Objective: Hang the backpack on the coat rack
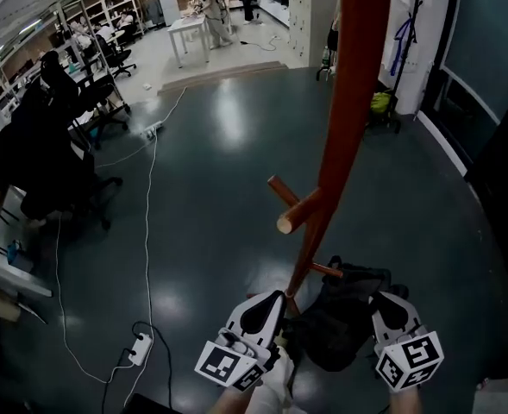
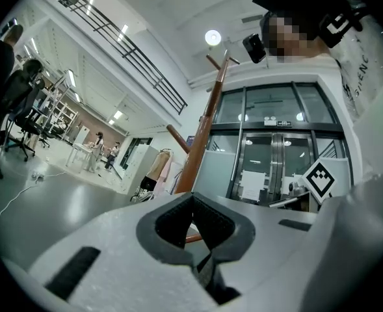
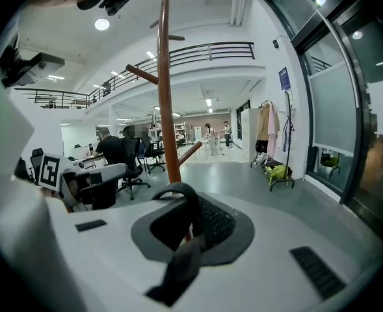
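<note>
Black backpack [image 1: 344,322] — limp, crumpled — its strap [image 3: 192,203] pinched in right tongs [image 3: 190,223].

Few legible words here: the only lettering near enough to make out is a line of dark capitals running down the person's white garment [image 2: 359,64] in the left gripper view. It seems to open with "SH" but is too warped at the lens edge to read in full. A blue sign [image 3: 284,78] on the white wall in the right gripper view and the white sheets [image 2: 251,186] on the glass doors carry print too small to read. The left cube [image 1: 229,365] on the left gripper [image 1: 271,304] and the right cube [image 1: 409,360] on the right gripper [image 1: 383,300] show black-and-white square code patterns (no letters or numerals among them).
</note>
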`<state>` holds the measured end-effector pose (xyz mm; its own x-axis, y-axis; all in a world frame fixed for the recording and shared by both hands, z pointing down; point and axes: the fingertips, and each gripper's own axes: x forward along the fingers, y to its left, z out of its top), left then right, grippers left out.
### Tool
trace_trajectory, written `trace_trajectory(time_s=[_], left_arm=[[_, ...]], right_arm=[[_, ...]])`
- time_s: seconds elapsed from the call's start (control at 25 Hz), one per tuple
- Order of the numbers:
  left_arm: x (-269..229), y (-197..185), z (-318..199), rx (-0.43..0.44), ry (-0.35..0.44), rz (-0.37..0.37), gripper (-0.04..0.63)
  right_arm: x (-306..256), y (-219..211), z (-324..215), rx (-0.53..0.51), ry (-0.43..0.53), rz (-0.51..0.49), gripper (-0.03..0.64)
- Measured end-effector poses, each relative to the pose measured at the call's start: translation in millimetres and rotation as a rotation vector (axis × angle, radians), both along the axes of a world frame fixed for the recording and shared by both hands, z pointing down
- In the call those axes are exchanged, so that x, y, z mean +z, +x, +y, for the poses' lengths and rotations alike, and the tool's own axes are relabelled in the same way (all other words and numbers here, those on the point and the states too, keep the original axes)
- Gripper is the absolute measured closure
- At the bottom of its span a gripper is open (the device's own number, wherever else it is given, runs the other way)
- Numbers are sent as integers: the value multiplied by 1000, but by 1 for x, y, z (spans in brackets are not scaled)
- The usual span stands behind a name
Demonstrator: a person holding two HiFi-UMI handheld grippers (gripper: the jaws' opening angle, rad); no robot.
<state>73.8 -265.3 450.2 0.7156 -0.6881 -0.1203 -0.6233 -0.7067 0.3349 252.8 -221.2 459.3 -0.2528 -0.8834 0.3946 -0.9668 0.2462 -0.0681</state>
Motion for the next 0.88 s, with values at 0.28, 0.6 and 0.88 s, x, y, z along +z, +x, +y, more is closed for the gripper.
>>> trace_trajectory(time_s=[0.28, 0.6, 0.88], left_arm=[[22, -13, -37, -42, -40, 17, 586], [37, -24, -70, -60, -57, 24, 584], [40, -39, -82, -82, -72, 45, 585]], right_arm=[[15, -9, -52, -34, -35, 50, 586], [37, -30, -96, -92, -104, 126, 586], [54, -50, -108, -190, -219, 269, 584]])
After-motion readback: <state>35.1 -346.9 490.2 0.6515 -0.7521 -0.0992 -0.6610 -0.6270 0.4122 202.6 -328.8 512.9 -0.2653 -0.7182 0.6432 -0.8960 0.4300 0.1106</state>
